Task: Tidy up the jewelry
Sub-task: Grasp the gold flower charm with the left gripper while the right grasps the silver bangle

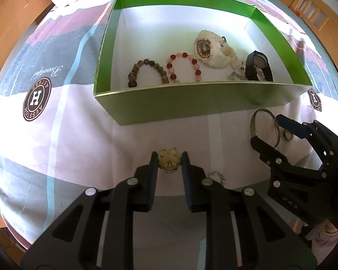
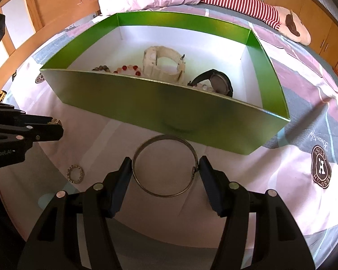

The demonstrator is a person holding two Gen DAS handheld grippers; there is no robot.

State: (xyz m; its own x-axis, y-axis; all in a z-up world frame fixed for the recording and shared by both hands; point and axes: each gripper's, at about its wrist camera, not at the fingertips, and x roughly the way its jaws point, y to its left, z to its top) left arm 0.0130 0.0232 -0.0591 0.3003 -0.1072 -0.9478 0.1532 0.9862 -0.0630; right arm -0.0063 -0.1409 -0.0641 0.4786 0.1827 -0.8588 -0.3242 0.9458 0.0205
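A: What is held by the left gripper?
B: A gold, beaded brooch on the bedsheet is clamped between its narrowed fingers.

A: And the right gripper?
B: A thin metal bangle is spanned by wide-set fingers, touching both, beside the glossy green box. "Beautiful" is printed on the sheet.

The bedsheet carries a round dark-brown badge with a white "H" at its centre and ring lettering too distorted to read surely; beside it, upside down, script reading "Beautiful"; the left hand-held gripper body shows white print — "nRobot.AI", cut off at the edge.
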